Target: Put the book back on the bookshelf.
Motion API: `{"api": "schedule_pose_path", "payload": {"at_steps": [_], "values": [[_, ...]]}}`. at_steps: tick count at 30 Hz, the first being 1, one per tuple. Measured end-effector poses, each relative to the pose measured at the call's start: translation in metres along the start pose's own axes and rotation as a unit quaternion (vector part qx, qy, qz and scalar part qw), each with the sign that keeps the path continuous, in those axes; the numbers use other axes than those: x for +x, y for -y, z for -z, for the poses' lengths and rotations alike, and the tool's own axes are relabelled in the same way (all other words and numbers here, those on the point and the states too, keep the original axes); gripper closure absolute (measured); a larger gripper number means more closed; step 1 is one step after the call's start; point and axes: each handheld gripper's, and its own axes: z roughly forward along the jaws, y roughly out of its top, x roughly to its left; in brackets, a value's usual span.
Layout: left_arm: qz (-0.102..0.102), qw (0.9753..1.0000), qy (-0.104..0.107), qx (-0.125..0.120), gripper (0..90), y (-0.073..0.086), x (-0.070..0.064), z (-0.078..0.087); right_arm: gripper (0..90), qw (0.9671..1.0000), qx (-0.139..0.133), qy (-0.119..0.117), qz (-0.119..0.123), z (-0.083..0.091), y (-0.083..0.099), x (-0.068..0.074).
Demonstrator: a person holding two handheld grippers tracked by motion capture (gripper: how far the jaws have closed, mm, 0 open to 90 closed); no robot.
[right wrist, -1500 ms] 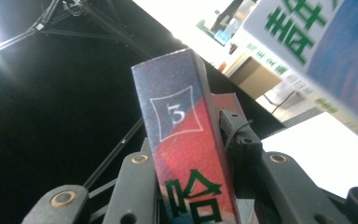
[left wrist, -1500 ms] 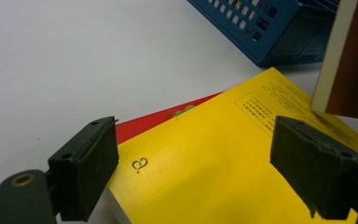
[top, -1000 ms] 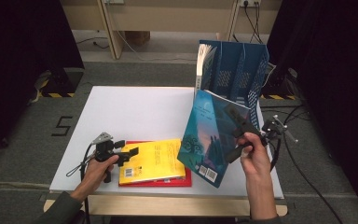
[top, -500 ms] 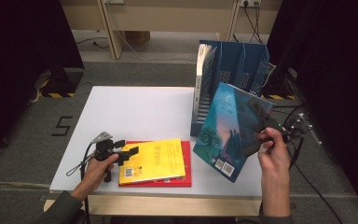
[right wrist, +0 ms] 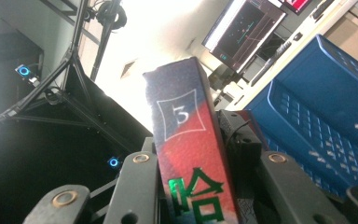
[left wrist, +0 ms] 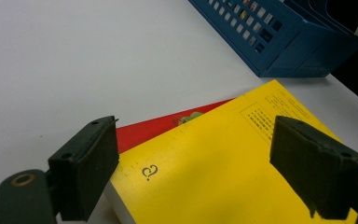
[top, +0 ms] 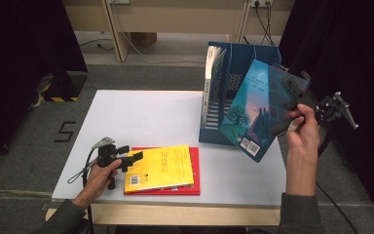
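- Blue-green illustrated paperback book (top: 255, 114) clamped in right tool (top: 292, 97), tilted in air beside blue plastic file rack (top: 224, 92).
- Left tool (top: 126, 160) released, jaws apart at yellow book (top: 160, 168) on white tabletop (top: 141, 117).

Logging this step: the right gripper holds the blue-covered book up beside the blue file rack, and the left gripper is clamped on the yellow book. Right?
Not quite. The left gripper is open: the left gripper view shows its jaws spread apart over the yellow book. The right gripper does hold the blue-covered book beside the blue file rack.
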Motion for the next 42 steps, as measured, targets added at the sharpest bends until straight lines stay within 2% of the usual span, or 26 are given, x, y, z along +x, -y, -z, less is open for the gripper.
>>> {"api": "schedule_pose_path", "payload": {"at_steps": [2,5,7,9,11,14,17,21,23,25,28,30,31,35,40,42], "values": [[-0.010,0.9999,-0.011,-0.002,14.6,-0.002,0.002,0.002,69.9,0.9999,-0.006,0.003,-0.009,-0.010,-0.003,-0.003],[-0.008,0.9996,-0.024,-0.010,14.5,-0.005,0.006,0.008,69.9,0.9997,-0.017,-0.002,-0.019,-0.024,-0.007,-0.008],[-0.010,0.9992,-0.038,-0.007,14.5,-0.004,0.010,0.012,69.9,0.9995,-0.023,-0.001,-0.022,-0.033,-0.010,-0.011],[-0.015,0.9990,-0.043,-0.001,14.5,-0.002,0.011,0.015,69.8,0.9993,-0.028,-0.001,-0.025,-0.042,-0.012,-0.013],[-0.030,0.9982,-0.052,0.004,14.5,0.000,0.012,0.019,69.8,0.9993,-0.029,0.002,-0.024,-0.053,-0.015,-0.014],[-0.037,0.9973,-0.063,0.006,14.5,0.002,0.016,0.026,69.8,0.9993,-0.029,0.007,-0.022,-0.068,-0.017,-0.017],[-0.031,0.9971,-0.069,0.005,14.5,0.004,0.023,0.032,69.8,0.9994,-0.025,0.012,-0.021,-0.083,-0.023,-0.022],[-0.038,0.9956,-0.085,0.011,14.5,0.006,0.029,0.036,69.8,0.9995,-0.030,0.008,-0.011,-0.100,-0.031,-0.022],[-0.036,0.9951,-0.092,0.005,14.5,0.004,0.033,0.040,69.8,0.9993,-0.031,0.022,-0.006,-0.108,-0.034,-0.022],[-0.035,0.9940,-0.104,-0.007,14.5,0.003,0.037,0.045,69.7,0.9993,-0.029,0.025,-0.008,-0.116,-0.037,-0.023],[-0.027,0.9940,-0.106,-0.009,14.5,0.004,0.040,0.048,69.6,0.9990,-0.039,0.018,-0.013,-0.119,-0.043,-0.026],[-0.030,0.9943,-0.102,-0.002,14.5,0.005,0.039,0.045,69.6,0.9989,-0.041,0.018,-0.016,-0.119,-0.047,-0.026],[-0.033,0.9943,-0.101,-0.001,14.5,0.006,0.038,0.044,69.7,0.9987,-0.044,0.023,-0.014,-0.119,-0.050,-0.025],[-0.047,0.9937,-0.102,0.002,14.5,0.006,0.034,0.044,69.7,0.9987,-0.048,0.017,-0.002,-0.120,-0.056,-0.022],[-0.042,0.9942,-0.098,0.004,14.5,0.007,0.034,0.043,69.6,0.9984,-0.041,0.037,0.008,-0.126,-0.060,-0.022],[-0.041,0.9945,-0.096,0.004,14.5,0.008,0.034,0.043,69.6,0.9988,-0.035,0.031,0.015,-0.128,-0.061,-0.021]]}}
